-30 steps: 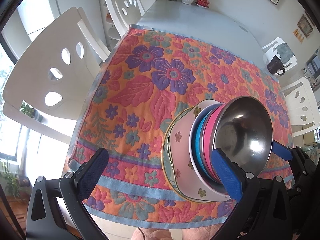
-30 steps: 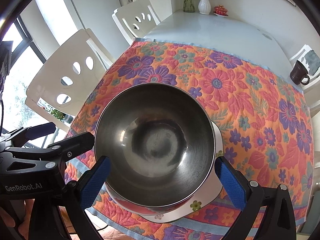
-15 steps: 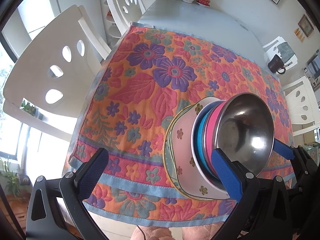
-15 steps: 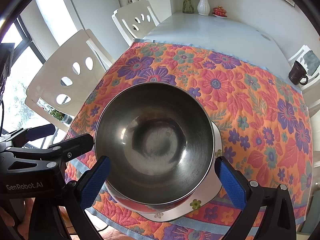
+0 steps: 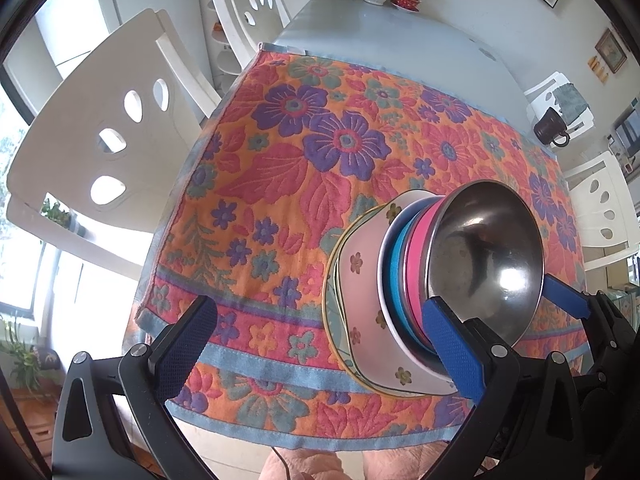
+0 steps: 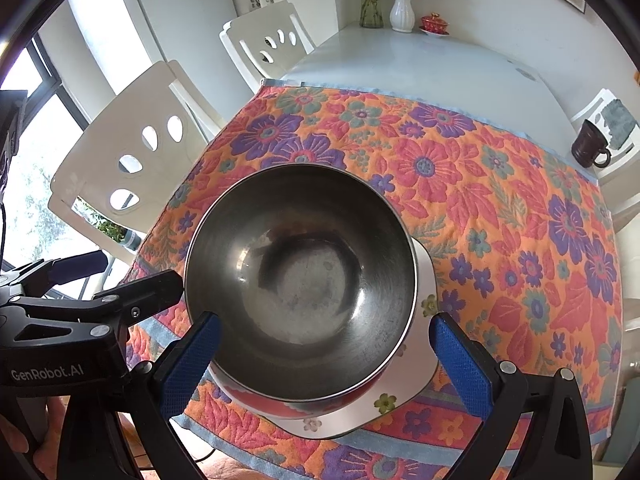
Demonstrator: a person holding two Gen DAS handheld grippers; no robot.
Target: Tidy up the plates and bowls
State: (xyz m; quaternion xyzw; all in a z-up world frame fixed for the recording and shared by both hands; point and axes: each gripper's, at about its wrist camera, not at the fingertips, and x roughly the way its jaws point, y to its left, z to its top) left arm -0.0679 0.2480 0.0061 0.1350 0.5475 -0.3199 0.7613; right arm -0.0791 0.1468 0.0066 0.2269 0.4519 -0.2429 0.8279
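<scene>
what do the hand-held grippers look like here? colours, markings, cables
Both match: black plastic frames with silver screws and two fingers faced with blue textured pads. The left hand-held gripper carries white "GenRobot.AI" lettering on its body, seen from the right wrist view. The right hand-held gripper shows no marking in view. A thin dark cable runs below the table edge. No sleeves in view.

The cloth (image 6: 480, 208) is showing purple and red flowers on orange; the steel bowl (image 6: 300, 276) is sitting over pink and blue bowls, perhaps, and a white flowered plate (image 5: 364, 280).
</scene>
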